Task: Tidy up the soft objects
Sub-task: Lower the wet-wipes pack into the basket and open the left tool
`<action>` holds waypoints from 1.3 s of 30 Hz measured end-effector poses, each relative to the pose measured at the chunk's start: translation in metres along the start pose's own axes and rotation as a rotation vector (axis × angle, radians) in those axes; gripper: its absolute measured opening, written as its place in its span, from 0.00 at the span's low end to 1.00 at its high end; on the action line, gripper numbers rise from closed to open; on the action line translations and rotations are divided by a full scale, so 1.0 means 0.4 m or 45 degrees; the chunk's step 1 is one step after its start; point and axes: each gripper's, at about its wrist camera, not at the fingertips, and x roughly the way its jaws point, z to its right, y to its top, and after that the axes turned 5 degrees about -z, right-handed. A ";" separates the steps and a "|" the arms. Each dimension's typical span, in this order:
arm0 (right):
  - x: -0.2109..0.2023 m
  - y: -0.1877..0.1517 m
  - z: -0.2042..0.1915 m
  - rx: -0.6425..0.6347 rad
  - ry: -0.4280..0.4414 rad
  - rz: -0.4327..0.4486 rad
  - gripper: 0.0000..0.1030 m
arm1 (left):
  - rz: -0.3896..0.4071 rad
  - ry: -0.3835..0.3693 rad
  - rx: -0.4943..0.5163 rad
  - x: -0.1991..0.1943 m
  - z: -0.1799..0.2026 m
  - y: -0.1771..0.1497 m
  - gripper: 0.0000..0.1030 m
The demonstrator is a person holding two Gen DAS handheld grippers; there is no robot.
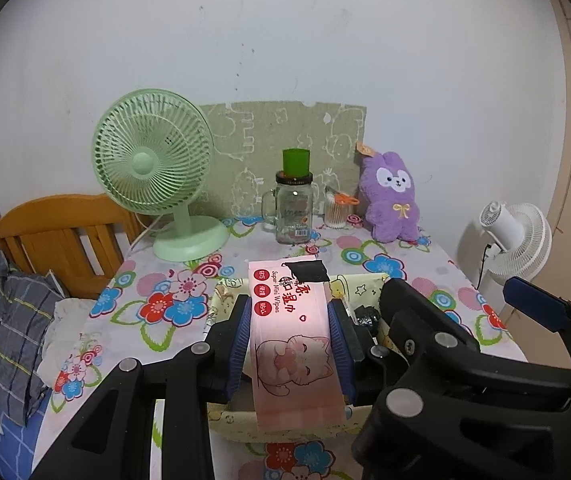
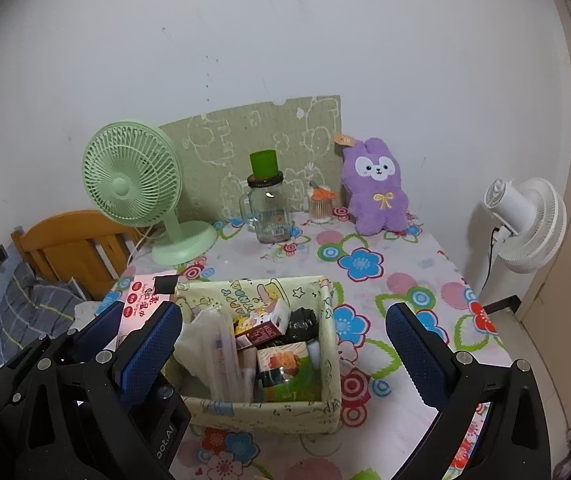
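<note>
A pink pack of wet wipes [image 1: 293, 332] with a cat drawing sits between the blue pads of my left gripper [image 1: 289, 316], which is shut on it. The pack hangs over the left part of a pale yellow fabric box [image 2: 327, 364] on the flowered tablecloth [image 2: 405, 264]. The box holds several small packets and a black bundle. My right gripper [image 2: 285, 316] is open wide, its fingers [image 2: 417, 352] standing either side of the box. A purple plush bunny [image 2: 377, 188] leans against the wall at the back right of the table.
At the back stand a green desk fan [image 2: 133, 184], a glass mug [image 2: 269, 216] with a green cup on top, and a cotton swab pot [image 2: 321, 208]. A white fan [image 2: 525, 224] stands off the table's right edge. A wooden headboard [image 2: 69, 244] and bedding lie to the left.
</note>
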 end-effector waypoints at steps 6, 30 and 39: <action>0.062 0.004 0.004 0.001 0.010 -0.033 1.00 | -0.018 0.022 -0.005 0.056 -0.005 0.001 0.37; 0.163 -0.026 0.005 -0.016 -0.014 -0.121 1.00 | -0.156 0.050 -0.021 0.156 -0.029 -0.032 0.83; 0.098 -0.038 -0.002 -0.023 0.007 -0.085 1.00 | -0.135 0.031 -0.024 0.094 -0.026 -0.043 0.86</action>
